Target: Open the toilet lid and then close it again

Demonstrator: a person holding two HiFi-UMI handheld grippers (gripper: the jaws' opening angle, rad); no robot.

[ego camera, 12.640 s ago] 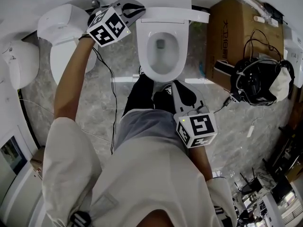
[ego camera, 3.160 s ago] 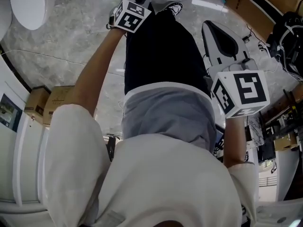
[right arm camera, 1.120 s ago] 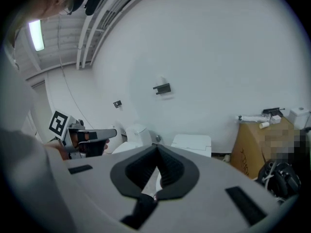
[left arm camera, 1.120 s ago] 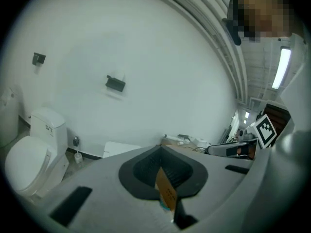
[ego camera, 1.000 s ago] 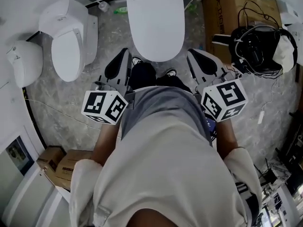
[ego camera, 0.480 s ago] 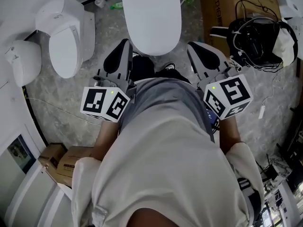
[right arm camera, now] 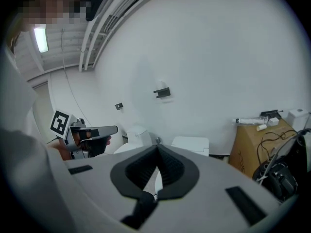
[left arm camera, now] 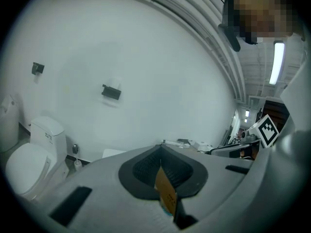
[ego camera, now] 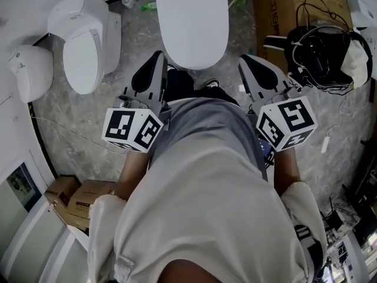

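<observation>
The white toilet [ego camera: 191, 22] stands at the top of the head view with its lid lying flat on the bowl. My left gripper [ego camera: 157, 56] is shut and holds nothing. It hovers by the person's waist, just short of the bowl's front left. My right gripper [ego camera: 245, 59] is level with it at the bowl's front right, jaws together and empty. In the left gripper view the dark pads [left arm camera: 146, 166] meet at the tip, with the cistern top [left arm camera: 114, 153] beyond them. In the right gripper view the cistern [right arm camera: 192, 143] shows past the closed tip [right arm camera: 156, 148].
A second white toilet [ego camera: 85, 46] stands to the left, with another white fixture [ego camera: 26, 75] beyond it. A cardboard box [ego camera: 283, 10] and a black bag with cables [ego camera: 321, 43] sit at the right. More boxes [ego camera: 82, 199] lie at lower left. The person's shoes [ego camera: 206, 86] are at the bowl's front.
The lid, upright in the earliest frame, now lies down on the bowl. My left gripper has drawn back from the toilet to the waist. Over the last second both grippers barely shift.
</observation>
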